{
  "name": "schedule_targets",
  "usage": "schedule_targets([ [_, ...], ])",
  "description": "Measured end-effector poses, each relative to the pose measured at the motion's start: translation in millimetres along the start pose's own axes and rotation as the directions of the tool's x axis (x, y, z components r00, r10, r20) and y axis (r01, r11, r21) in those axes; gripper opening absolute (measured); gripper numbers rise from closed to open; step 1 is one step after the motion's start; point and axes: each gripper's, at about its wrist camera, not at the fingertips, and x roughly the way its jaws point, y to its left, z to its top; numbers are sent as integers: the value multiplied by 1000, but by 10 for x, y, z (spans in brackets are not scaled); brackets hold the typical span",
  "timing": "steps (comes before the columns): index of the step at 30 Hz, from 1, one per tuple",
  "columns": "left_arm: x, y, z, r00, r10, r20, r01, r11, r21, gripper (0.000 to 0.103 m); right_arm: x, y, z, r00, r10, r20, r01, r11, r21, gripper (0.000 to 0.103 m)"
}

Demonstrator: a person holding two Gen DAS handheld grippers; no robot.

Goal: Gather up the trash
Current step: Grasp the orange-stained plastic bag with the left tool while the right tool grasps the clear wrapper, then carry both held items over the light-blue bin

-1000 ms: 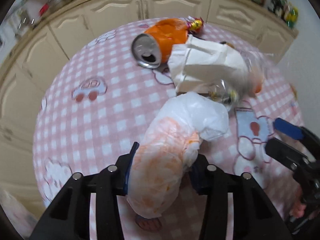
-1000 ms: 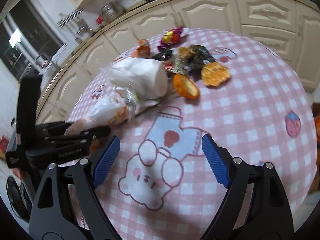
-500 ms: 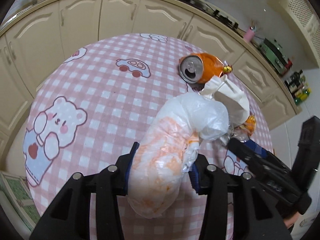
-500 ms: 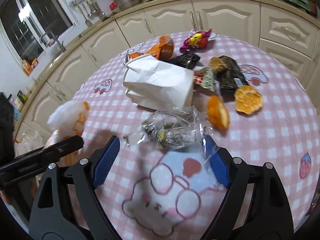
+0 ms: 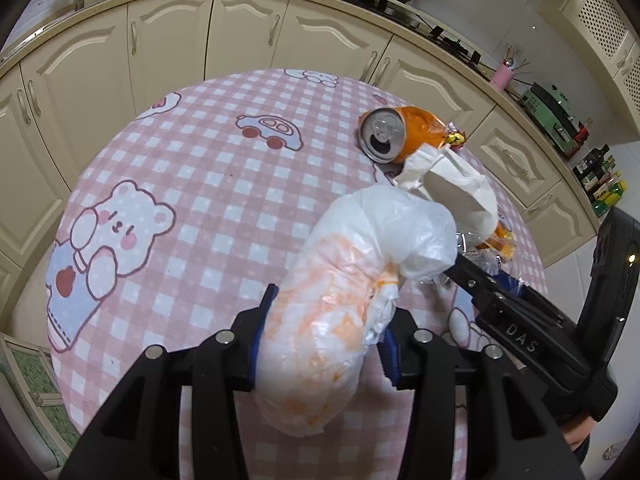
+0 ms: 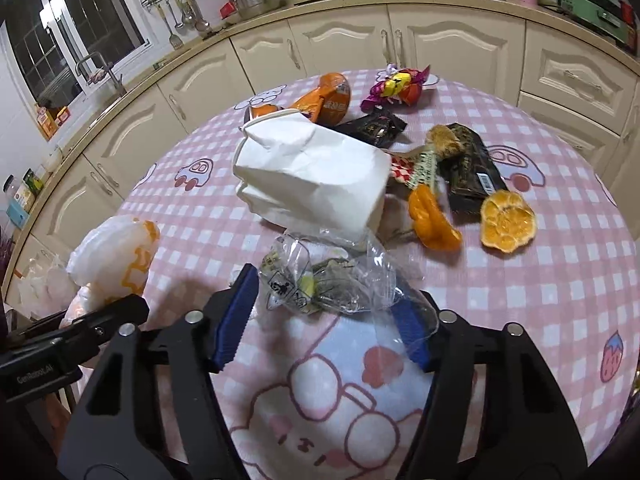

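The left gripper [image 5: 324, 330] stayed clamped on the white bag [image 5: 344, 288] above the tabletop [image 5: 192, 184]; the right gripper's [image 6: 326, 314] fingers [image 6: 236, 316] were closing around a clear wrapper [image 6: 332, 280] beside the paper bag [image 6: 316, 180].

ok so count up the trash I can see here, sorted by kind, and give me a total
Cans: 1, orange can
Paper bags: 1, white paper bag
Plastic bags: 2, white plastic bag, clear plastic bag
Wrappers: 4, purple candy wrapper, small black wrapper, large black wrapper, red-checked wrapper
Orange peels: 2, and
Total: 10
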Motion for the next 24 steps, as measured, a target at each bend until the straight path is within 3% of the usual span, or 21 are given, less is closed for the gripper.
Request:
schedule_targets([
  [12, -146, -369, -139, 999, -24, 26, 22, 997, 75, 44, -486, -254, -225, 998, 43, 45, -47, 995, 84, 59],
  [24, -107, -1337, -358, 994, -105, -13, 105, 969, 225, 44, -1272, -951, -518, 988, -40, 149, 10, 980, 197, 59],
])
